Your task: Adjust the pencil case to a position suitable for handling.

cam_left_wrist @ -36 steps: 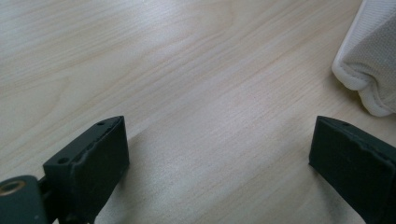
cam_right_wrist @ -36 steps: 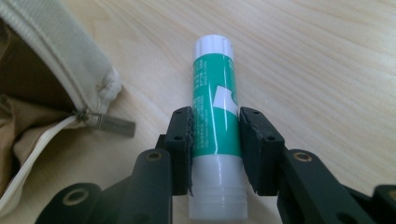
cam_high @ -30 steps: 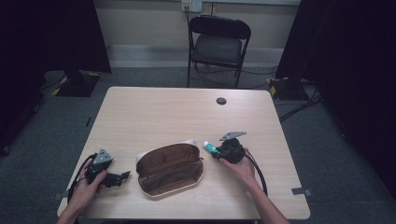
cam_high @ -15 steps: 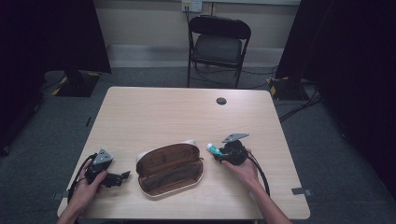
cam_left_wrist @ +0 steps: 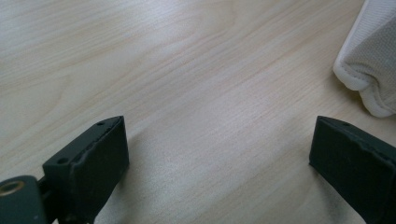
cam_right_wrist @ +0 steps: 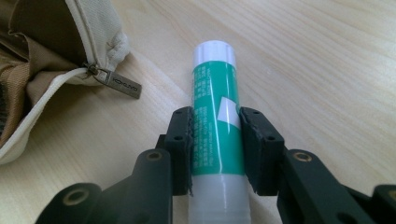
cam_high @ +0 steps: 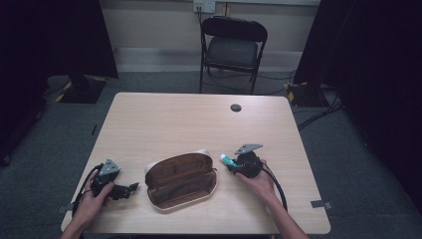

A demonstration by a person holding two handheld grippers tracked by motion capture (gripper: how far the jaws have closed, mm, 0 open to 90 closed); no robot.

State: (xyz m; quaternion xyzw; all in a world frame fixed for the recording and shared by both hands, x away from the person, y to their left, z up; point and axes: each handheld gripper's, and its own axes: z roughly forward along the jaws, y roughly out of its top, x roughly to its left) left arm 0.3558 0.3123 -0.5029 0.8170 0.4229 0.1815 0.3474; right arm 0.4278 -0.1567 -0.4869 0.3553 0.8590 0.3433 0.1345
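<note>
A green and white glue stick [cam_right_wrist: 214,88] lies level just above the wooden table [cam_high: 189,124], tip pointing away from me. My right gripper [cam_right_wrist: 215,114] is shut on its middle, the pads pressing both sides after the jaws have just closed tighter. In the high view the right gripper [cam_high: 230,163] holds the glue stick [cam_high: 227,159] just right of an open cream pencil case [cam_high: 181,179] with a brown lining. Its zip pull [cam_right_wrist: 122,84] lies beside the stick. My left gripper [cam_high: 130,189] rests on the table left of the case, open, with nothing between its jaws [cam_left_wrist: 219,128].
A corner of the cream case [cam_left_wrist: 369,70] lies just beyond the left gripper's right jaw. A small black round cap [cam_high: 236,107] sits in the far part of the table. A black folding chair [cam_high: 233,45] stands behind the table.
</note>
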